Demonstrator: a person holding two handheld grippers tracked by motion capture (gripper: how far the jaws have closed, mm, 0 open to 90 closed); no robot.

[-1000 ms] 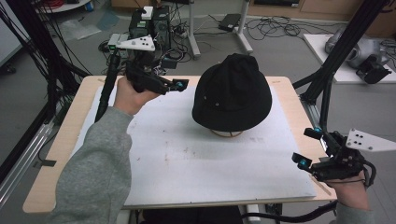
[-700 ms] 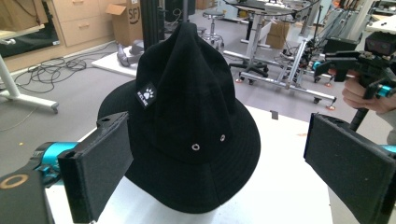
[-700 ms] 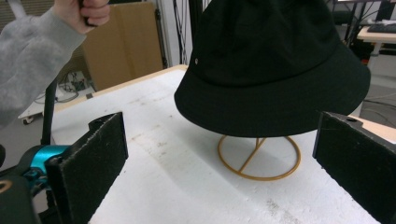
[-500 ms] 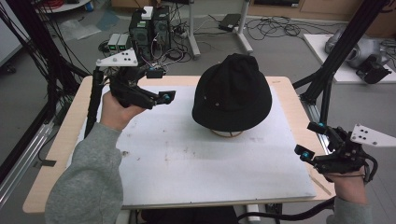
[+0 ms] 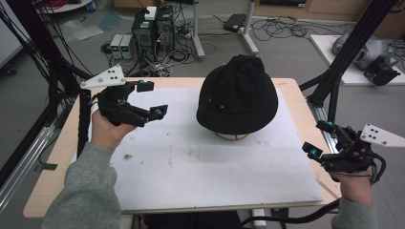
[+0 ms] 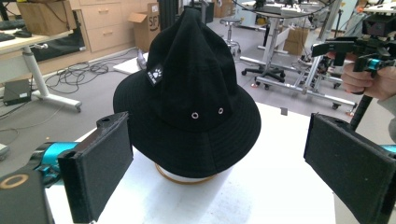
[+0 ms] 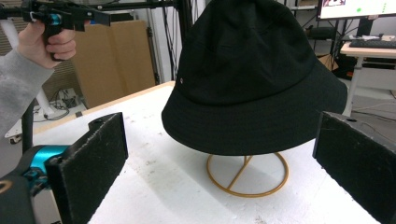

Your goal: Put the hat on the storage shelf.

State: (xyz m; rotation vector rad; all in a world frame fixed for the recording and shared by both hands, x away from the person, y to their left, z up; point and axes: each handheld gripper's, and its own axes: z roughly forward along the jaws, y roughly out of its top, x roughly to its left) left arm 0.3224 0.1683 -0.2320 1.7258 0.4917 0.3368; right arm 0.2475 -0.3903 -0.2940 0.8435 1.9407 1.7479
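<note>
White sheeting covers most of the wooden table [image 5: 52,157], and on this white mat [image 5: 205,176] a black bucket hat [image 5: 237,93] sits toward the far middle, draped over a thin gold wire stand [image 7: 247,175] whose ring base rests flat on the mat. The hat hangs level on the stand, brim clear of the surface all round, with two small metal eyelets and a tiny paw-print label facing the left gripper view. Both tools are off the hat and well apart from it: the left gripper [image 5: 148,98] hovers above the mat's far-left part, jaws spread wide and aimed across at the crown, while the right gripper [image 5: 321,139] waits at the table's right edge, jaws likewise parted, holding nothing. Judging from this, the work stands at the approach, with the hat untouched and the likely aim being to lift it off its stand. The next move probably calls for bringing each pair of pads in to opposite sides of the brim, closing on the soft fabric, then raising both together so the hat comes up straight and the light stand is not dragged or tipped. How the stand's top meets the inside of the crown is hidden, so whether it will snag cannot be told.
</note>
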